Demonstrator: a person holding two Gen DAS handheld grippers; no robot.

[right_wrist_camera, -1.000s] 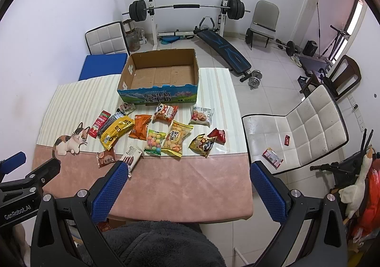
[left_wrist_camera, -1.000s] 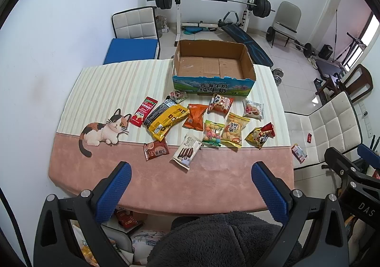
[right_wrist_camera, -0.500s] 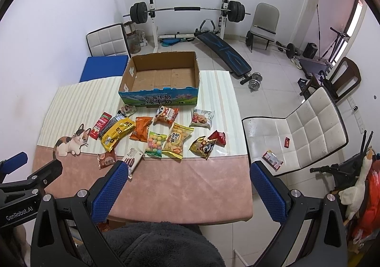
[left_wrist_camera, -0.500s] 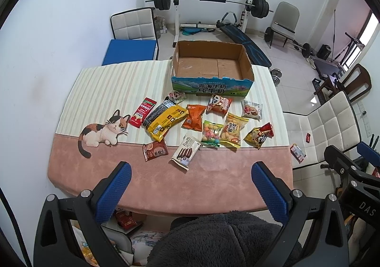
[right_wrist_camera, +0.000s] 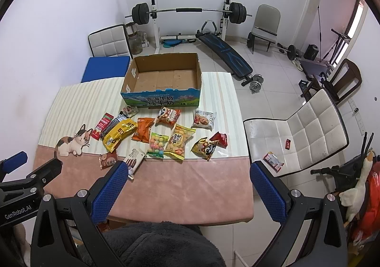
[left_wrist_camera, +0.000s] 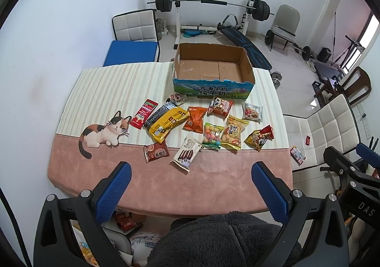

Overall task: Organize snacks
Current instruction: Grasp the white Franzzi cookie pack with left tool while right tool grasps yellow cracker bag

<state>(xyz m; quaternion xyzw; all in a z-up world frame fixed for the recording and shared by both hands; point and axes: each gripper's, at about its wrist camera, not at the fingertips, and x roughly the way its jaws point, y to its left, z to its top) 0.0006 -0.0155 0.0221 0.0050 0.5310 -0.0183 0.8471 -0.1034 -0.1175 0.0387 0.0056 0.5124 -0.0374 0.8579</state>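
Left tool (left_wrist_camera: 190, 182) and right tool (right_wrist_camera: 187, 179) both held above the near edge of the bench (left_wrist_camera: 213, 181), fingers spread wide, gripping nothing. Snacks lie loose mid-bench, left to right: red bar (left_wrist_camera: 144, 113), yellow bag (left_wrist_camera: 169, 122), orange bag (left_wrist_camera: 196, 118), candy bag (left_wrist_camera: 212, 135), cookie packet (left_wrist_camera: 253, 111). Empty cardboard box (left_wrist_camera: 213, 87) stands just behind them.

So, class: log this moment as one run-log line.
left gripper: open, empty | right gripper: open, empty | cardboard box: empty | snacks: on table
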